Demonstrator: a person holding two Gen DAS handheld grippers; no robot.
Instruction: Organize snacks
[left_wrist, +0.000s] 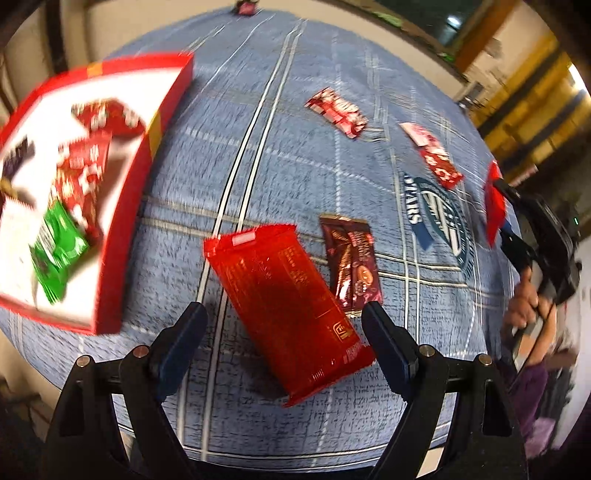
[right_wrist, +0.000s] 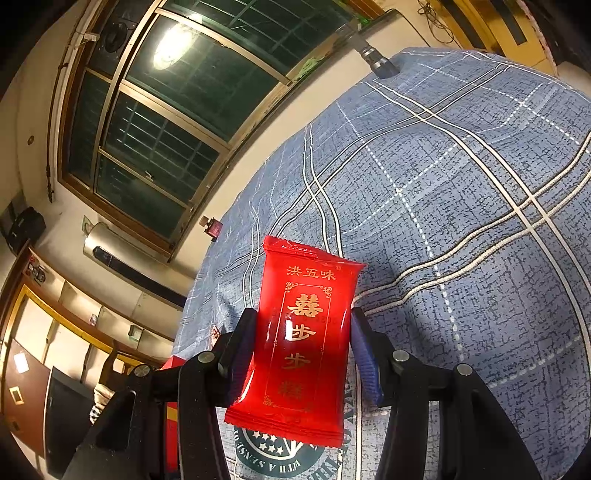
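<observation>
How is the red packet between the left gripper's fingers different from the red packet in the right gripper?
The translucent red packet by the left gripper lies flat on the blue plaid cloth, small-print side up, with open fingers clear of it. The red packet with gold characters is lifted off the cloth, front showing, pinched by the right gripper. Both are glossy red wrappers with crimped ends.

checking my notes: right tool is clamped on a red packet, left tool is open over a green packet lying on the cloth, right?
Not quite. The left tool is open over a red packet on the cloth, as the left wrist view shows. The right tool is clamped on a red packet.
</observation>
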